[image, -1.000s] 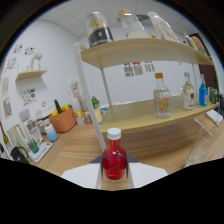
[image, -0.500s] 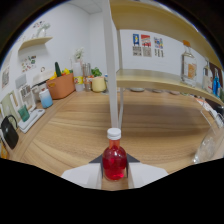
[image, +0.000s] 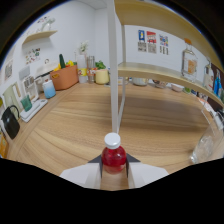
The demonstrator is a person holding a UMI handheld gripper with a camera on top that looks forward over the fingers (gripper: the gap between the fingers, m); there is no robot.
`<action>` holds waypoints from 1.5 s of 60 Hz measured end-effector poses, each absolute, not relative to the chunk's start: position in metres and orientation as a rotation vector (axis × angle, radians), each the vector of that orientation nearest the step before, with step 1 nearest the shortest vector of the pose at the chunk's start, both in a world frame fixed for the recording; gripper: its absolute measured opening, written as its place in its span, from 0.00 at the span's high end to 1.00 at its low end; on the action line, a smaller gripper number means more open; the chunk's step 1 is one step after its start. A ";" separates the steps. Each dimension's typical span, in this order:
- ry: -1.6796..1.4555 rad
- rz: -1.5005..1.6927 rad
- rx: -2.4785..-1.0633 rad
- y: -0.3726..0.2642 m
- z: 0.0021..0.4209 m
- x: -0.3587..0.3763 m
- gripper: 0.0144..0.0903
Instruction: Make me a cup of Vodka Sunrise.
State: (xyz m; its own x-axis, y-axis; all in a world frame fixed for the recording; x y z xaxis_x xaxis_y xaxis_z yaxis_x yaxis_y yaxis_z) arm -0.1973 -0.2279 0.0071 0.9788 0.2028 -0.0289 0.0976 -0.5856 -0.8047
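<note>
Gripper: your gripper [image: 114, 167] is closed on the bottle, one finger pressing each side of its red body.
Bottle: the bottle [image: 114, 157] stands upright between the fingers, red liquid inside, white cap [image: 112, 140] on top. You are holding it up over the desk, not resting on it.
Desk: the wooden desk [image: 95, 120] spreads out ahead of and below the bottle.
Post: a white shelf post [image: 114, 65] rises from the desk just beyond the bottle, almost in line with the cap.
Shelf: a wooden shelf [image: 160, 74] runs out from the post to your right; small items sit under it at the back, too blurred to name.
On the shelf: a clear glass bottle with an orange label [image: 189, 64] stands on the shelf, well to the right.
Back of desk: an orange basket [image: 64, 78] with something green and yellow in it, and a yellow pot [image: 101, 76] beside it with a green plant; jars stand between them.
Left side: a blue cup [image: 49, 89] sits near the basket, a white tray [image: 31, 107] with a green item on it lies nearer to you, and a black kettle [image: 10, 121] is nearest.
Right side: a clear glass object [image: 204, 149] stands on the desk off to the right of the fingers; you cannot tell its exact shape.
Wall: small pictures [image: 151, 41] hang above the shelf, and a wall shelf [image: 40, 36] sits high on the left.
</note>
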 end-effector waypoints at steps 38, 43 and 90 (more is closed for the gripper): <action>-0.049 0.133 -1.866 -0.294 0.193 -0.064 0.05; -0.018 0.087 -1.896 -0.309 0.178 -0.027 0.07; 0.073 0.043 -1.655 -0.153 0.401 0.201 0.10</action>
State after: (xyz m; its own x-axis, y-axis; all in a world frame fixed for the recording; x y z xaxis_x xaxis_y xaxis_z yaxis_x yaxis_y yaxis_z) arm 0.2006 -0.1532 0.4013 0.9972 -0.0223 -0.0720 -0.0737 -0.0838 -0.9938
